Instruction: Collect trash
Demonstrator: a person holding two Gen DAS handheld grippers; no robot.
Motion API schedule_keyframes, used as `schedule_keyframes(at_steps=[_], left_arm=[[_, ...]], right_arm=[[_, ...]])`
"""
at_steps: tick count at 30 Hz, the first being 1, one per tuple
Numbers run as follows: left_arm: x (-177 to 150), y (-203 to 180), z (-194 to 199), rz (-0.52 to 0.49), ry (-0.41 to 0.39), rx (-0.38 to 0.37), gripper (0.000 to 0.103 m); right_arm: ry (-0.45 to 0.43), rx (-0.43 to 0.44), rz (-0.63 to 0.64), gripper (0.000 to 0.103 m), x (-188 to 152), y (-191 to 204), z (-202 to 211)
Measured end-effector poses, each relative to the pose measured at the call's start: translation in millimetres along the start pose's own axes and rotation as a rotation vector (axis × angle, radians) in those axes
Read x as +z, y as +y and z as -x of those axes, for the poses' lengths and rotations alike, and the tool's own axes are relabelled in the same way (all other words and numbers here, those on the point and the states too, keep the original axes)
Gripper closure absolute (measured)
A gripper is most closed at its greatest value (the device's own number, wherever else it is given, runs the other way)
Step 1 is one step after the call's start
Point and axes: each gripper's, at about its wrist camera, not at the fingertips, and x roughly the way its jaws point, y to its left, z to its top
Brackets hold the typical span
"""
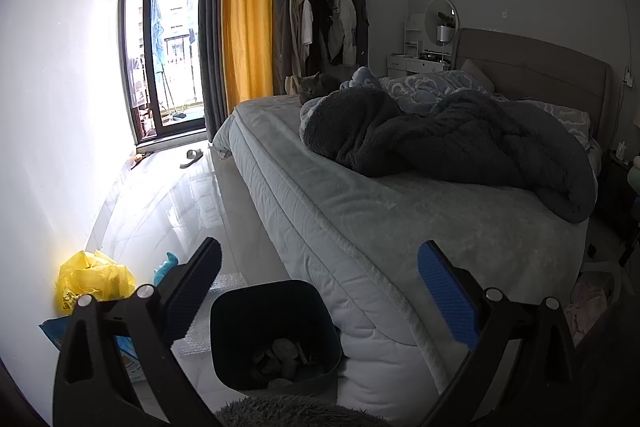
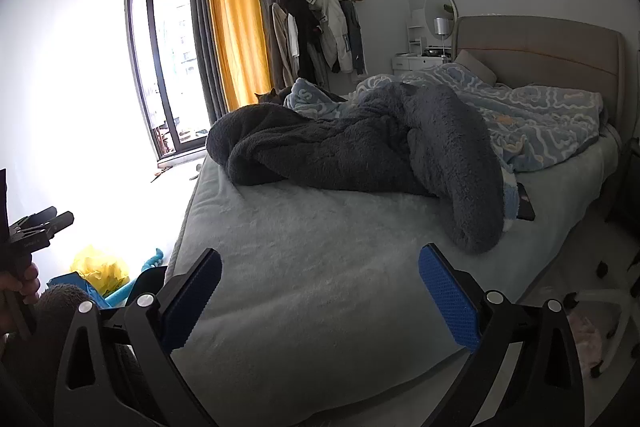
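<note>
bedroom, glossy pale tile floor [image 1: 160,211], bed [image 1: 400,227] right with dark fleece blanket [image 1: 440,139]. left gripper [image 1: 318,291] released, empty, above dark trash bin [image 1: 276,331] at near bed corner. yellow bag [image 1: 94,279] near left wall. right gripper [image 2: 320,293] released over mattress.

A bin [image 1: 276,331] is sitting on the floor left of the bed [image 1: 400,227] (trash [image 1: 280,355] lying inside), a bag [image 1: 94,279] lying farther left by the wall.
</note>
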Motion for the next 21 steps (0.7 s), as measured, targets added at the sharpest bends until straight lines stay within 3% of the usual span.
schedule_keyframes(at_steps=[21], left_arm=[[-0.3,1.2,0.0,0.006,0.002,-0.002,0.003]], right_arm=[[0.003,0.001,-0.007,0.003,-3.2,2.6,-1.2]])
